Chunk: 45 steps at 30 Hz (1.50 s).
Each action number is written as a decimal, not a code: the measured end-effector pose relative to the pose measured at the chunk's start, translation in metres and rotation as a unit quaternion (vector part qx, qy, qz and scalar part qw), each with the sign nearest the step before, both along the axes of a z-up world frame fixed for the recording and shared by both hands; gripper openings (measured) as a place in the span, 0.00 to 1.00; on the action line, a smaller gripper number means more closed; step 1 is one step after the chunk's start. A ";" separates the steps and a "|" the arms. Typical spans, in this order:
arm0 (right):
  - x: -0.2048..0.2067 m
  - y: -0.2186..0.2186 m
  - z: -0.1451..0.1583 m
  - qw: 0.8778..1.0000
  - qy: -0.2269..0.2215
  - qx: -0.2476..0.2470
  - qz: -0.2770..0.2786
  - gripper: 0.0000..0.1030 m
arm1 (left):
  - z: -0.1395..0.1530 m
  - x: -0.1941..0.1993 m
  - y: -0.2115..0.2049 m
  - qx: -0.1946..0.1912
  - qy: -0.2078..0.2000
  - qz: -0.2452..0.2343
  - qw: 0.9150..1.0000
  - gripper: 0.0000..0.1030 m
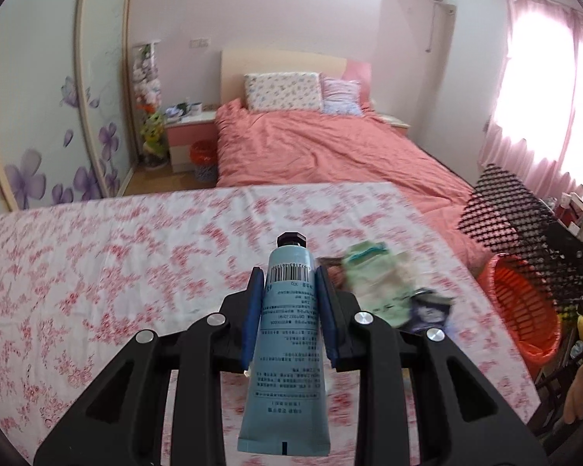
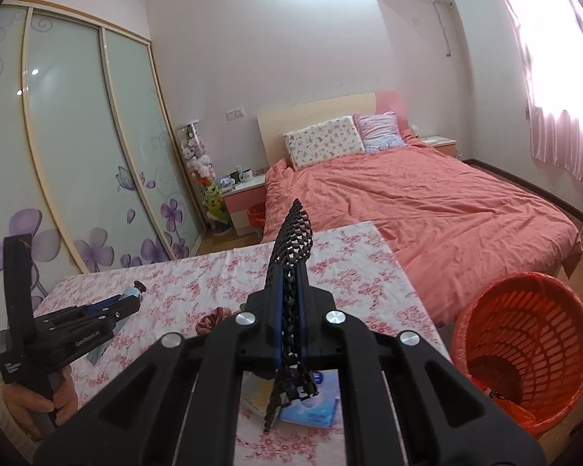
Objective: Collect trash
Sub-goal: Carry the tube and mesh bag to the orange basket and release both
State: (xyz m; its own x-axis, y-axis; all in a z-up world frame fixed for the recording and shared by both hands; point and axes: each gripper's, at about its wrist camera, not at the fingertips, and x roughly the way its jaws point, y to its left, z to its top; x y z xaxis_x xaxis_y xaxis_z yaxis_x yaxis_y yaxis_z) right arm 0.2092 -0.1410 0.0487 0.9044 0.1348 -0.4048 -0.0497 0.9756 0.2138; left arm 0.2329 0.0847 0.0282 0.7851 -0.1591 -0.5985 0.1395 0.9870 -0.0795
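Observation:
My left gripper (image 1: pixel 289 275) is shut on a light blue tube (image 1: pixel 287 334) with a black cap and holds it above the floral tablecloth (image 1: pixel 116 272); it also shows in the right wrist view (image 2: pixel 130 299). My right gripper (image 2: pixel 289 272) is shut on a black mesh net (image 2: pixel 293 233) above the table, and the net shows in the left wrist view (image 1: pixel 501 209). An orange lined trash basket (image 2: pixel 524 345) stands on the floor at the table's right edge. Green and dark wrappers (image 1: pixel 384 283) lie on the table.
A blue packet (image 2: pixel 315 400) and a brown scrunchie (image 2: pixel 213 318) lie on the table under the right gripper. A bed with a pink cover (image 2: pixel 427 209) stands behind the table. A wardrobe with sliding doors (image 2: pixel 77 136) is at the left. A second small bin (image 1: pixel 203 157) stands by the nightstand.

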 end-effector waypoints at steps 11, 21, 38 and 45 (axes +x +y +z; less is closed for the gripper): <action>-0.027 -0.052 0.008 0.998 -0.018 0.003 -0.053 0.07 | 0.022 -0.006 -0.079 -0.010 -0.024 -0.078 0.997 0.27; -0.050 -0.131 -0.006 0.992 -0.014 0.014 -0.129 0.07 | 0.023 -0.011 -0.169 -0.027 -0.026 -0.161 0.986 0.27; -0.064 -0.246 -0.051 0.975 0.009 0.061 -0.211 0.07 | -0.018 -0.006 -0.310 -0.042 0.020 -0.291 0.956 0.27; -0.058 -0.273 -0.068 0.972 0.021 0.080 -0.222 0.07 | -0.041 0.001 -0.340 -0.035 0.053 -0.303 0.951 0.27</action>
State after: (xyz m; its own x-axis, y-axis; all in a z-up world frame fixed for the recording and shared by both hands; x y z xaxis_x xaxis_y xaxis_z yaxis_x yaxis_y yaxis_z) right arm 0.1508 -0.4143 -0.0196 0.8714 -0.1997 -0.4482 0.3797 0.8530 0.3581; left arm 0.2342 -0.2551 -0.0132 0.4734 -0.6051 -0.6401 0.6682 0.7202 -0.1867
